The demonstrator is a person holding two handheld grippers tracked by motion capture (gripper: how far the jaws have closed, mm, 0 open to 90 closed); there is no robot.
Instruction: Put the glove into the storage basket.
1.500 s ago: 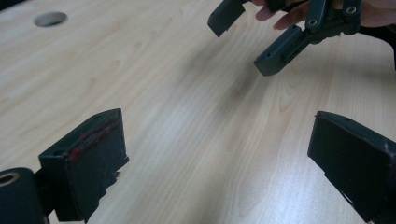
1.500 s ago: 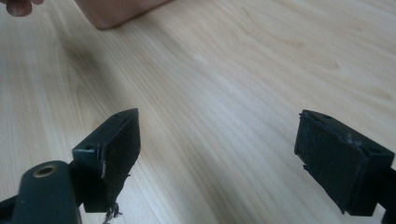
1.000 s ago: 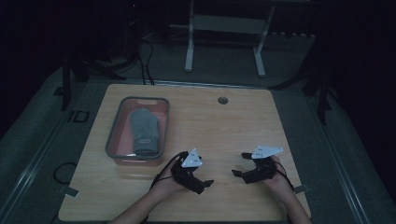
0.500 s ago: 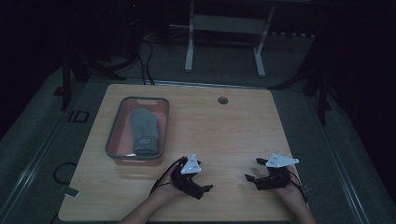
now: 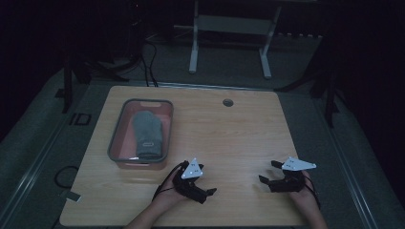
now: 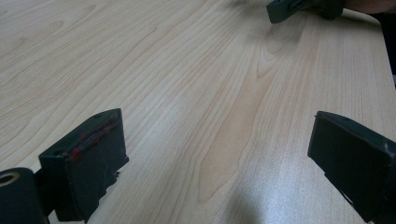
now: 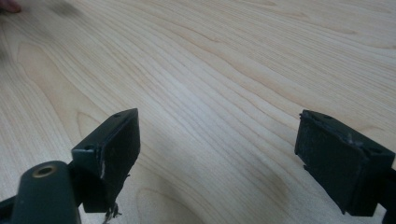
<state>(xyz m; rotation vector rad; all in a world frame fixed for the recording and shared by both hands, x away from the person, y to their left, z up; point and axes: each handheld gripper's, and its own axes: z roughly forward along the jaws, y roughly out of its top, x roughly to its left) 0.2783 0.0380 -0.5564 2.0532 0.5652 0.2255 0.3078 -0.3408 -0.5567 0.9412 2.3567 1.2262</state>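
On the wooden table (image 5: 239,129) the two grippers rest low near the person's edge, and both of them are empty. The left gripper (image 5: 208,193) lies in the person's left hand (image 5: 167,191), just in front of the near right corner of the grey plastic bin (image 5: 114,143). Its jaws point to the right across the table. In the left gripper view the left gripper (image 6: 217,154) has its two black jaws wide apart, with only bare wood between them, and one jaw shows some red marks on its inner edge. At the top of this view a dark tip of the other gripper (image 6: 285,8) is visible, well apart from the jaws. The right gripper (image 5: 268,172) is held by the right hand (image 5: 305,191) near the right side of the table, and its jaws point to the left, toward the left gripper. In the right gripper view the right gripper (image 7: 217,149) is also spread wide, and nothing is between the jaws except the wood grain. The two grippers are well apart from each other, with bare table between them. The bin stands on the left part of the table and its inside looks reddish. In it lies a grey mitten (image 5: 147,133), stretched along the bin. The bin is the thing nearest to the left gripper, close but not touching it. A small round hole (image 5: 228,102) is in the table near the far edge.
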